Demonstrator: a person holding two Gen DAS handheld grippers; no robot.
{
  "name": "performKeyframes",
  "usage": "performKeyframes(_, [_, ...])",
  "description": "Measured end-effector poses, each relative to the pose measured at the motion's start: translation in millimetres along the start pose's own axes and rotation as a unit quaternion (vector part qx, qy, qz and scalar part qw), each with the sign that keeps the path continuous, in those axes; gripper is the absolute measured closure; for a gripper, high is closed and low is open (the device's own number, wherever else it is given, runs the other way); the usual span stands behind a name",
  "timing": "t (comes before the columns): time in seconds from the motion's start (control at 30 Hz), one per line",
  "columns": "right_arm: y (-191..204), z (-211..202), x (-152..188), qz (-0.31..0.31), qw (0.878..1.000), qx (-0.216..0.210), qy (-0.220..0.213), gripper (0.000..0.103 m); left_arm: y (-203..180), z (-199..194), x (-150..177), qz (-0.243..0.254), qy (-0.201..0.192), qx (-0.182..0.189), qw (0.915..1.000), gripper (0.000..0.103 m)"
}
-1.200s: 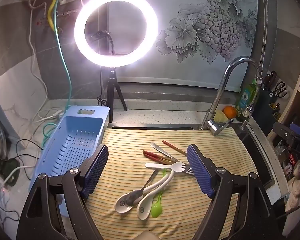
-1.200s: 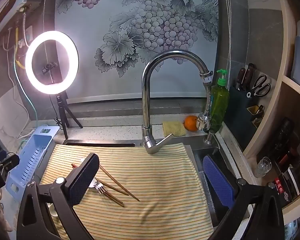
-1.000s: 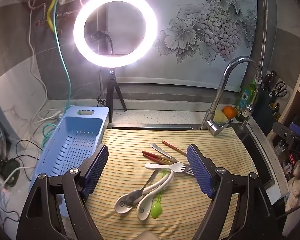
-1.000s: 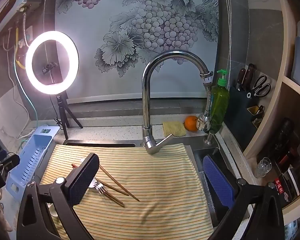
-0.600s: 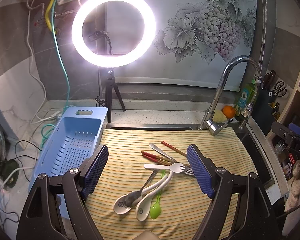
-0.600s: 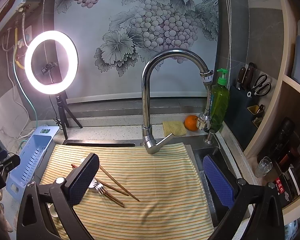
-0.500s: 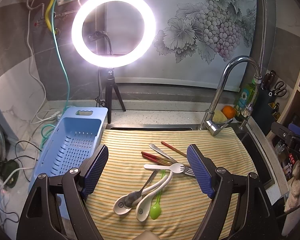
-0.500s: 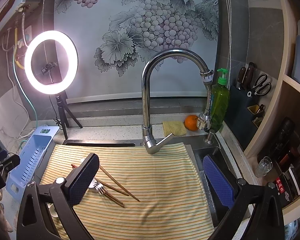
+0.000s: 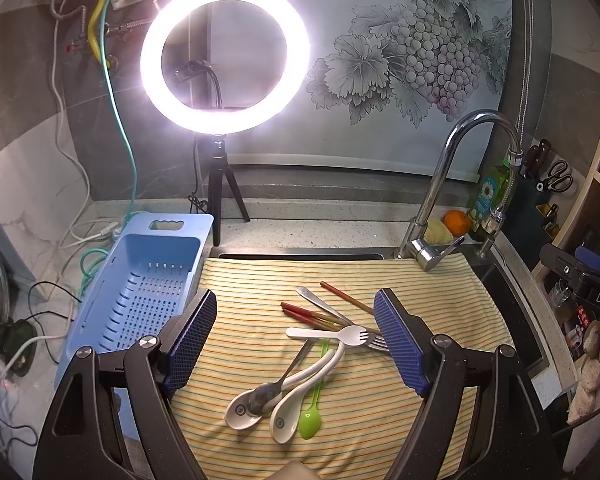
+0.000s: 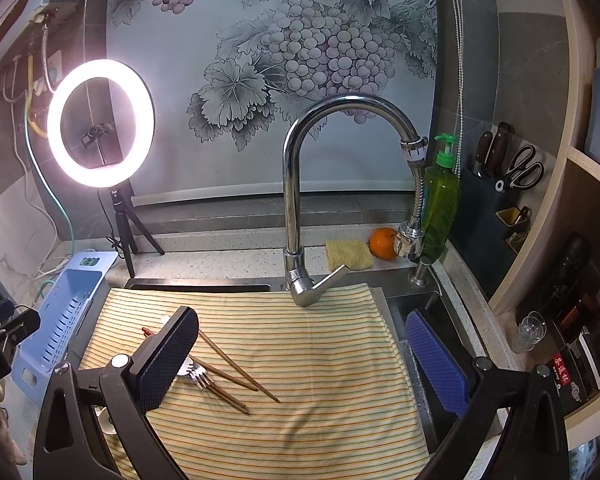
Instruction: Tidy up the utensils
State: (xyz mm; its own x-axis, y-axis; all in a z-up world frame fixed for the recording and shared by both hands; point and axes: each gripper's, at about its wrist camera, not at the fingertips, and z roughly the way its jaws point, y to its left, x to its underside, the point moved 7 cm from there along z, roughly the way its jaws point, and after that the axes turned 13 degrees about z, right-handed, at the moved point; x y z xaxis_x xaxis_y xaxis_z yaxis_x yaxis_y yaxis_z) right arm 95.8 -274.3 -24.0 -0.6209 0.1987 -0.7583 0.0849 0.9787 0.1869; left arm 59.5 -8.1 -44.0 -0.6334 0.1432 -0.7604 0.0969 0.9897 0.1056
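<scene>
Utensils lie in a loose pile on the striped cloth (image 9: 432,292): a white plastic fork (image 9: 328,334), two white ceramic spoons (image 9: 296,404), a green plastic spoon (image 9: 312,416), a metal spoon (image 9: 278,382), a metal fork (image 9: 320,304) and red-brown chopsticks (image 9: 308,316). My left gripper (image 9: 296,344) is open and empty, held above the pile with the utensils between its jaws. My right gripper (image 10: 300,364) is open and empty over the cloth's right part; the chopsticks (image 10: 236,368) lie by its left finger, which hides most of the pile.
A light blue perforated basket (image 9: 140,288) stands left of the cloth on the counter. A chrome faucet (image 10: 300,200) rises behind the cloth. A ring light on a tripod (image 9: 224,60), a sponge (image 10: 348,254), an orange (image 10: 384,242), a soap bottle (image 10: 440,200) stand behind.
The left wrist view has shifted very slightly; both grippers stay open and the utensils lie as before.
</scene>
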Motion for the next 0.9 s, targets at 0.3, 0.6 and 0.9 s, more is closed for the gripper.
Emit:
performKeyframes(0.3, [0, 4, 4, 0.000, 1.000, -0.001, 0.004, 0.001, -3, 1, 1, 0.001, 0.002, 0.000, 1.0000, 0.022])
performKeyframes(0.6, [1, 5, 6, -0.001, 1.000, -0.007, 0.007, 0.001, -4, 4, 7, 0.008, 0.008, -0.006, 0.9999, 0.022])
performKeyframes(0.9, [7, 25, 18, 0.000, 0.998, -0.037, 0.041, 0.001, 18, 10, 31, 0.028, 0.059, -0.040, 0.9971, 0.022])
